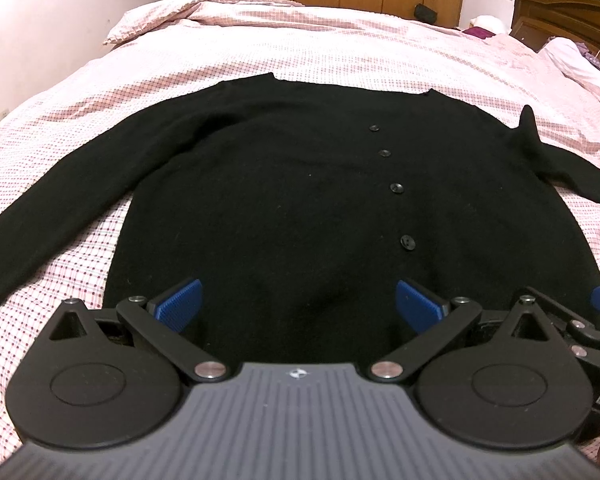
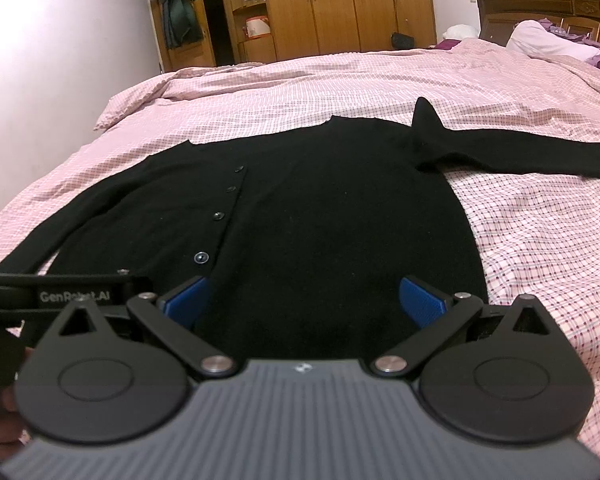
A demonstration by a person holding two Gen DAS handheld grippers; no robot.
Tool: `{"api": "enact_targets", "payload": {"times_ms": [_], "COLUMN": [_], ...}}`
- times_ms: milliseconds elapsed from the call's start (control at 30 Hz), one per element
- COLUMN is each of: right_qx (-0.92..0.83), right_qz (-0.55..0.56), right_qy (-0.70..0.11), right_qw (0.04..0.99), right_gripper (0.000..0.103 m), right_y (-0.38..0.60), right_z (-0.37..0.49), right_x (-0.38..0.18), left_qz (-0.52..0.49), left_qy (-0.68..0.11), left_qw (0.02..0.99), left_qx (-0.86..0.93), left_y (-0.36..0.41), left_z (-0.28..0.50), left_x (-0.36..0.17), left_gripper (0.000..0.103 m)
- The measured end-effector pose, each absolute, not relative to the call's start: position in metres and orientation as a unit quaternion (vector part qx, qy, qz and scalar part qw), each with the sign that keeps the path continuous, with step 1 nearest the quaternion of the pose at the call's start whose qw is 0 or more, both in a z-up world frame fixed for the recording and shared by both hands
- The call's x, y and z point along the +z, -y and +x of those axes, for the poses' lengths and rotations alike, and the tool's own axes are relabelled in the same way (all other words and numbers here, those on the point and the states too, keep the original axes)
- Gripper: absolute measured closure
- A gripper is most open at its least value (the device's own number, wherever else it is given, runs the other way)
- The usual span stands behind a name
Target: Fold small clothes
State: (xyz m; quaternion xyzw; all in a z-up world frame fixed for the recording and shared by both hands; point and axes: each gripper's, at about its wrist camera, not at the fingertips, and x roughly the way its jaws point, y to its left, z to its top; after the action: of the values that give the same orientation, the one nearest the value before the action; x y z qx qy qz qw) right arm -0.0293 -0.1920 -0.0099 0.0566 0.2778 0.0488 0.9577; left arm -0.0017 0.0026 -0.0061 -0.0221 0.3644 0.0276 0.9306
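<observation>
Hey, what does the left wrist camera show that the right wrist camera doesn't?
Only the left wrist view shows the cardigan's left sleeve running far down the bedspread. Only the right wrist view shows the jacket hanging by the doorway and the right sleeve stretched out flat. Both share the black cardigan spread on the checked bedspread, its buttons, and open grippers: left gripper, right gripper.

Black linkage grippers with ribbed blue fingers (image 1: 180, 304), grey ridged bases.

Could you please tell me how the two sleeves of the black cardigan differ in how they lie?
The left sleeve runs out smooth and flat on the bedspread; the right sleeve has a fold of cloth sticking up at its shoulder. In the right wrist view, the right sleeve stretches sideways, the left slants nearer. Both are black and unfolded.
</observation>
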Motion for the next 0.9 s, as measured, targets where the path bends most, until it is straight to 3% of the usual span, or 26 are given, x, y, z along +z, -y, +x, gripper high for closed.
{"api": "enact_targets", "payload": {"times_ms": [900], "right_qx": [0.048], "right_qz": [0.061], "right_qy": [-0.278], "right_qw": [0.958], "right_gripper": [0.000], "right_y": [0.195], "right_z": [-0.027], "right_x": [-0.010], "left_qz": [-0.020], "left_qy": [-0.365], "left_qw": [0.931], "left_qx": [0.024], "left_y": [0.000], "left_z": [-0.005], "left_x": [0.005], "left_gripper": [0.000]}}
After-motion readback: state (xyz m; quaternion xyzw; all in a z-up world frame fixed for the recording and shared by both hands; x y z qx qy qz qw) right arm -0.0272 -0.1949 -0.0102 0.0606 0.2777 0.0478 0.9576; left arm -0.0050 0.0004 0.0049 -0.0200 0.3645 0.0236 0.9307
